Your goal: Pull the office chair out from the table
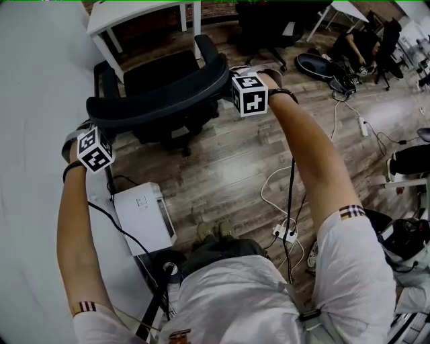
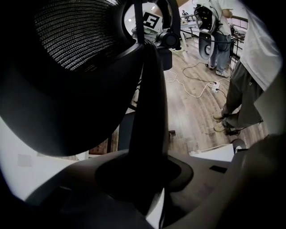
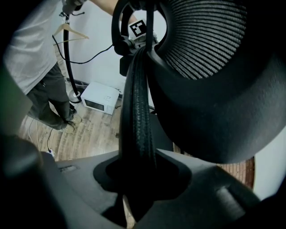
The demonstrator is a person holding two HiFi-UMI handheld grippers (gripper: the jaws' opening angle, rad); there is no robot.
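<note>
Since the chair [image 1: 161, 72], standing upper centre just below the white worktop [image 1: 134, 13], looks heavy but free-rolling, its stiff backrest rim [image 1: 158, 101] seems the best hold, where the left gripper [image 2: 147, 179] and right gripper [image 3: 138, 179] straddle it, loosened.

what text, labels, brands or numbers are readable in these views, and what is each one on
No word or number can be read in any view.
Left marker cube: black and white square pattern, no letters.
Right marker cube: a square pattern only, no letters.
White appliance on the floor: small dark marks on its top, too small to read.
</note>
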